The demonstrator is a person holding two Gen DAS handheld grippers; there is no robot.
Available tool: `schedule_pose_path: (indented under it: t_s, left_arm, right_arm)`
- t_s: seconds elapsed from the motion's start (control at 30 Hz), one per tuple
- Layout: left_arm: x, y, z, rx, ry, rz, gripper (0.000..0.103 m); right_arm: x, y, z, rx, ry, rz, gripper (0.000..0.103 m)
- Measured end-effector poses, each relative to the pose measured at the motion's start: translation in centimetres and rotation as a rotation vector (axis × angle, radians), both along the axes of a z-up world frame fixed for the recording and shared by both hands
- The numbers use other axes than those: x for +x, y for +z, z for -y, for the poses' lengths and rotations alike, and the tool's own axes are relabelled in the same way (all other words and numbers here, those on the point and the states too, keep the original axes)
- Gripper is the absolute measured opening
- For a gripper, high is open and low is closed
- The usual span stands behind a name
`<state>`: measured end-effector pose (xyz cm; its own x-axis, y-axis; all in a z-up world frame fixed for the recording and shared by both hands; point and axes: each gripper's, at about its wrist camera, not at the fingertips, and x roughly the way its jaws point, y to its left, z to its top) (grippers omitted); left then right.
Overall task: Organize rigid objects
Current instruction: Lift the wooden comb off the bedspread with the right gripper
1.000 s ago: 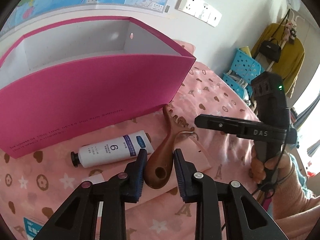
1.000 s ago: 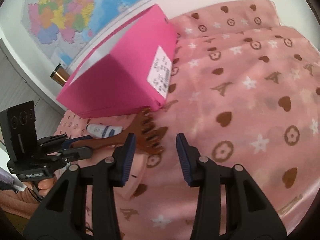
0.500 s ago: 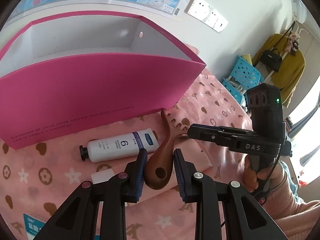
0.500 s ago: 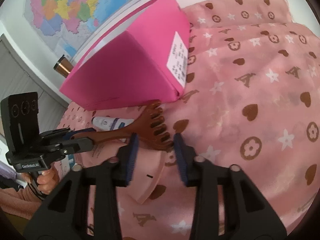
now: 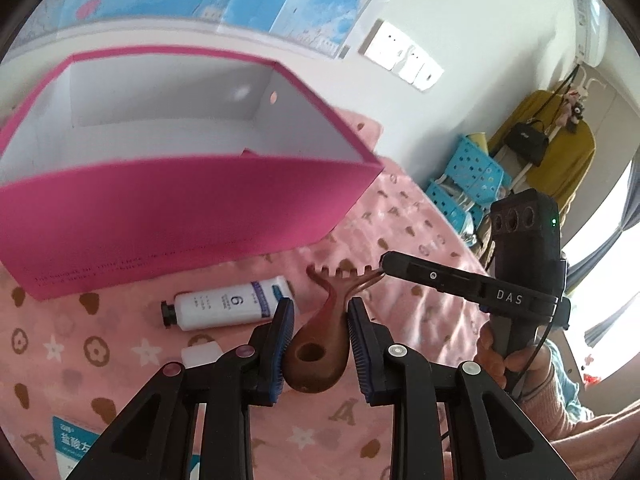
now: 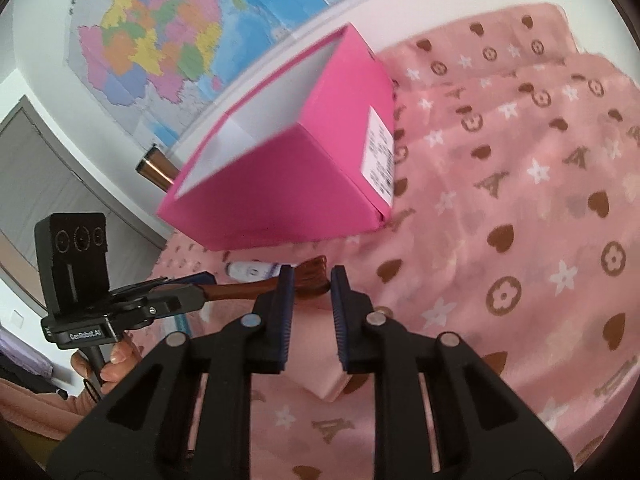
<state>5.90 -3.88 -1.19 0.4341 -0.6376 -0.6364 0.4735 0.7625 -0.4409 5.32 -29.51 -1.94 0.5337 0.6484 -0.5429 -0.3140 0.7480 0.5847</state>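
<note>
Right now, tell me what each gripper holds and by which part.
Both hold the wooden comb. The left gripper clamps its rounded handle end with the hole; the right gripper is closing on the toothed head.

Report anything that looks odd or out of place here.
The white tube lies on its side on the pink cloth outside the pink box. Nothing looks spilled or damaged.

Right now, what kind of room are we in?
Probably a bedroom at home: a pink patterned blanket covers the surface, a map hangs on the wall, and a yellow coat hangs by blue baskets.
</note>
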Motion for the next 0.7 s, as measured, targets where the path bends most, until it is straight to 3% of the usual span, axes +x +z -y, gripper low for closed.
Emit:
schedule_pose_path:
  t_s: [0.1, 0.2, 0.23, 0.37, 0.47, 0.57, 0.67, 0.7]
  left_arm:
    - [-0.3, 1.0, 0.1, -0.011, -0.01, 0.017, 0.026]
    - [-0.6, 2.4, 0.4, -0.018, -0.024, 0.049, 0.018]
    - [-0.7, 2.9, 0.5, -0.024, -0.026, 0.058, 0.018]
    - [-1.0, 4.9, 0.7, -0.033, -0.03, 0.123, 0.018]
    - [-0.6, 4.7, 0.3, -0.019, -0.007, 0.127, 0.018]
    - [-0.8, 3.4, -0.6, 0.007, 0.008, 0.1, 0.018]
    - [-2.1, 1.8, -1.2, 0.04, 0.004, 0.081, 0.022]
    - [-2.6, 1.4, -1.3, 0.042, -0.009, 0.077, 0.024]
  right_arm:
    - [-0.4, 1.3, -0.2, 0.003, 0.009, 0.03, 0.021]
    - [-0.6, 2.8, -0.8, 0.02, 0.029, 0.069, 0.019]
    - [-0.6, 3.2, -0.9, 0.025, 0.038, 0.078, 0.014]
    - [-0.6, 5.4, -2.1, 0.023, 0.073, 0.134, 0.014]
    - [-0.4, 5.8, -2.3, 0.012, 0.07, 0.145, 0.014]
    - [0.1, 3.9, -2.3, -0.024, 0.071, 0.069, 0.019]
    - [-0.6, 1.9, -2.4, -0.067, 0.088, 0.013, 0.036]
    - [-0.9, 1.4, -2.4, -0.079, 0.088, 0.003, 0.038]
